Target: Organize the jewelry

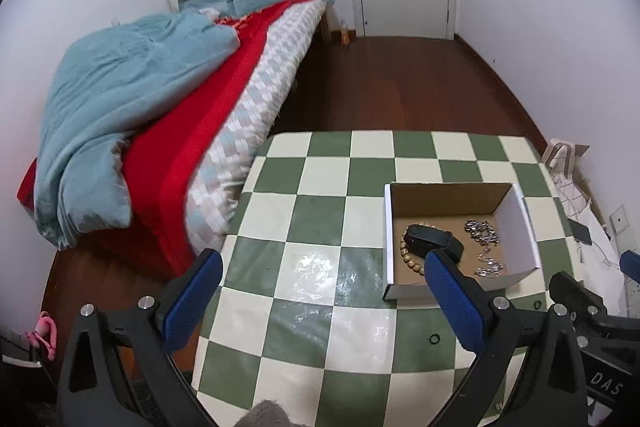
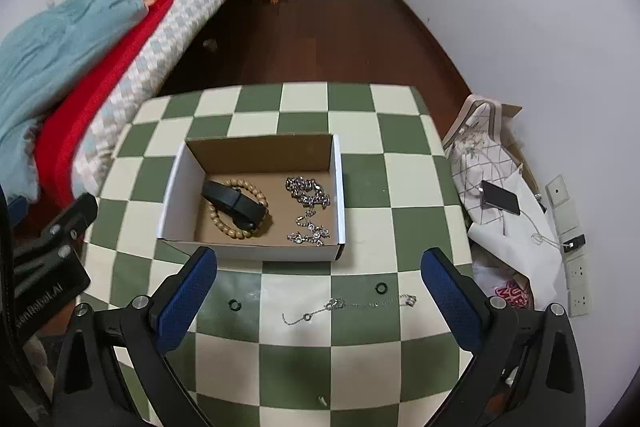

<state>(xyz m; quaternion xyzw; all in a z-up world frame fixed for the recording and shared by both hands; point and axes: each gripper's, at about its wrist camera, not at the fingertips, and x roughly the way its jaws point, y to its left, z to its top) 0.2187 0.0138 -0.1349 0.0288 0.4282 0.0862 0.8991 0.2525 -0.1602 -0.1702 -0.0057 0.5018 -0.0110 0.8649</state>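
Both tongs, left (image 1: pixel 322 301) and right (image 2: pixel 319 297), are spread wide and hold nothing. Thin chain (image 2: pixel 348 305) lies flat near the box (image 2: pixel 256 251). Pinch it low, lift slowly, drop it in.

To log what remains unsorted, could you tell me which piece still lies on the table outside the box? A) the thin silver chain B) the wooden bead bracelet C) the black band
A: the thin silver chain lies on the checkered table in front of the cardboard box.
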